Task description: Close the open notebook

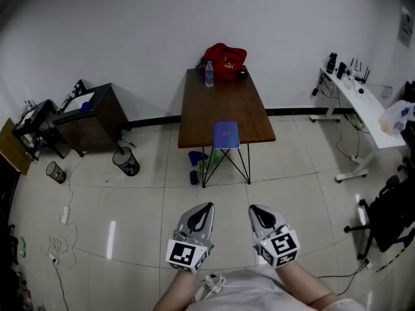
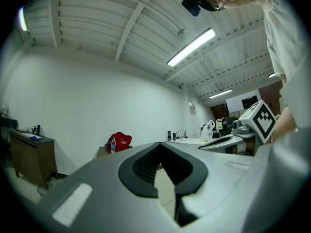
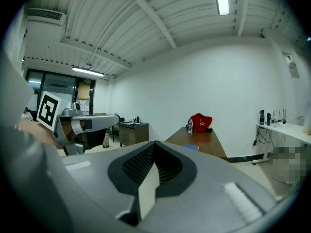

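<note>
A blue notebook point(image 1: 225, 135) lies at the near edge of a brown wooden table point(image 1: 249, 114), far ahead of me across the floor. In the right gripper view the notebook point(image 3: 191, 148) is a small blue patch on the table's near end. Whether it lies open I cannot make out from here. My left gripper point(image 1: 206, 208) and right gripper point(image 1: 256, 210) hang side by side low in the head view, well short of the table. Both are shut with nothing between them. The left gripper point(image 2: 163, 148) and the right gripper point(image 3: 154, 144) each show jaws pressed together.
A red bag point(image 1: 225, 59) and a water bottle point(image 1: 209, 74) stand at the table's far end. A dark cabinet point(image 1: 91, 116) and a bin point(image 1: 126, 162) are at left. At right stand a white desk point(image 1: 363, 105) and an office chair point(image 1: 388, 216). Cables lie on the tiled floor.
</note>
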Action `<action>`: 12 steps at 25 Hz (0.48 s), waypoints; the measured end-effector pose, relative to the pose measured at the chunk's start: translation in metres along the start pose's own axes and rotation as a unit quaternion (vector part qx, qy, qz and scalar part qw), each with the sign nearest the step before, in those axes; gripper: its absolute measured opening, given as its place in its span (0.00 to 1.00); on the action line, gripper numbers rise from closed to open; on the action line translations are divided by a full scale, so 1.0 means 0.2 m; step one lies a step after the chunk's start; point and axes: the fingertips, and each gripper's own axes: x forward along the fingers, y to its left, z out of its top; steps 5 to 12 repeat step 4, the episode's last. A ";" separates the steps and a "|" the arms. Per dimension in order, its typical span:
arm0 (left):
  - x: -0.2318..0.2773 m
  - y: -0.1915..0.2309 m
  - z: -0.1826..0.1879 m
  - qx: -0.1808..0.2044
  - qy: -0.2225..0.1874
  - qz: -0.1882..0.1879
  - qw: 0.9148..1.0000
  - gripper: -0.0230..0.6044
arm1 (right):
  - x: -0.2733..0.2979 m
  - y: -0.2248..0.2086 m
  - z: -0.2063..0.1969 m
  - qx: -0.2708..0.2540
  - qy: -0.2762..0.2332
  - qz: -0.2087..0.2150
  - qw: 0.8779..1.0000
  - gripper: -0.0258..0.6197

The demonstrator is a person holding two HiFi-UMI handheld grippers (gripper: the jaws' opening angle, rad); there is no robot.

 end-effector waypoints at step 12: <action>0.03 0.00 0.00 0.003 0.001 0.000 1.000 0.05 | 0.01 -0.02 0.00 0.000 -0.001 0.002 1.000 0.05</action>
